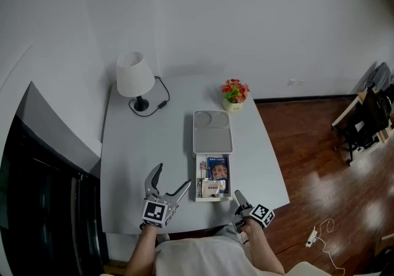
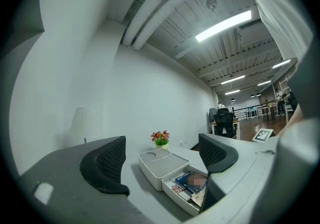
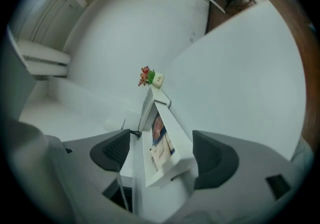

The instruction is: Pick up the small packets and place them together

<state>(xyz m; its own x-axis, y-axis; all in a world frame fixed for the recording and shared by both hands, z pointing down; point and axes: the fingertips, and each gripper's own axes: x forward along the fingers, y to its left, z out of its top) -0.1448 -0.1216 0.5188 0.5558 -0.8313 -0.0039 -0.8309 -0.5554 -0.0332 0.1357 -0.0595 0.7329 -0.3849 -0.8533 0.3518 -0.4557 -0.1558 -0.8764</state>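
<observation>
A: Black-padded left tongs (image 2: pixel 161 159) and right tongs (image 3: pixel 163 156): both spread wide, holding nothing?
B: Yes. The small packets (image 1: pixel 213 177) lie together in the open drawer (image 1: pixel 197 187) on the counter (image 1: pixel 151 145) between them, so there's probably nothing left to carry.

Head view: high above the table (image 1: pixel 129 164), looking steeply down, far off; left gripper view: low over the near table edge, level, facing the far wall, box (image 2: pixel 162 165) near; right gripper view: rolled, tilted down, close up on the box's open end; all three share box, packets (image 1: pixel 214 177), flowers (image 1: pixel 234 91).
</observation>
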